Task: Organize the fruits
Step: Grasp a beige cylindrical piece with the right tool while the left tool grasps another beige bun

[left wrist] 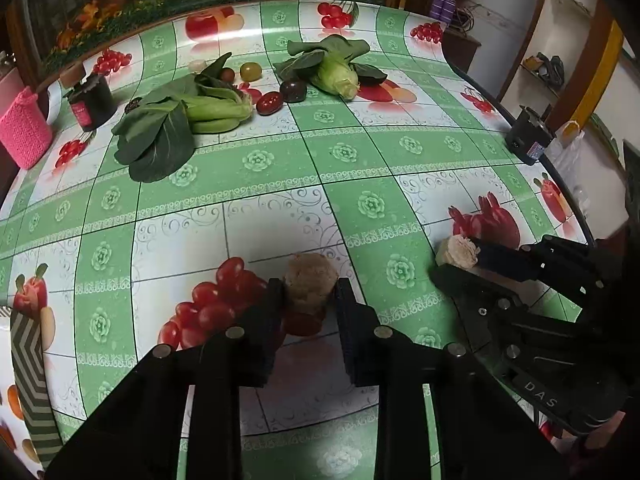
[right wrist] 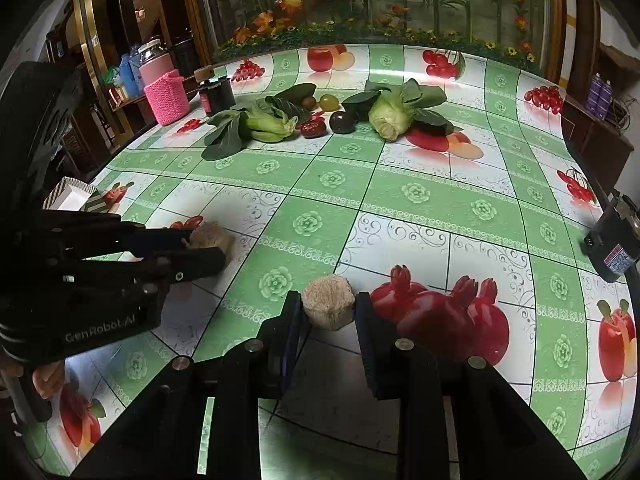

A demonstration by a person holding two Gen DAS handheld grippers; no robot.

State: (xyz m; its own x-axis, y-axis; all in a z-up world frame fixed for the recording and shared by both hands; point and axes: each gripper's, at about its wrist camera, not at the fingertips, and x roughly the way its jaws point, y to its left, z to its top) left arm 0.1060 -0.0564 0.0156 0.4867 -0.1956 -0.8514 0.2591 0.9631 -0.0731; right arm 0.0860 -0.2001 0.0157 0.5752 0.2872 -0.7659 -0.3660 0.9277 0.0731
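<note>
My left gripper (left wrist: 309, 294) is shut on a brown, rough round lump (left wrist: 310, 280) and holds it just above the tablecloth; it also shows in the right wrist view (right wrist: 208, 240). My right gripper (right wrist: 329, 308) is shut on a pale beige lump (right wrist: 328, 300), which also shows in the left wrist view (left wrist: 458, 252). At the far side lie two bok choy heads (left wrist: 188, 114) (left wrist: 332, 66), a red tomato (left wrist: 269, 103), a dark round fruit (left wrist: 293, 90), a green tomato (left wrist: 251, 71) and a small dark fruit (left wrist: 228, 74).
A fruit-print green checked tablecloth (left wrist: 360, 160) covers the table. A pink knitted holder (left wrist: 24, 132) and dark jar (left wrist: 90, 100) stand at far left. A striped box (right wrist: 76, 196) sits at the left edge. A black device (right wrist: 612, 240) sits at the right edge.
</note>
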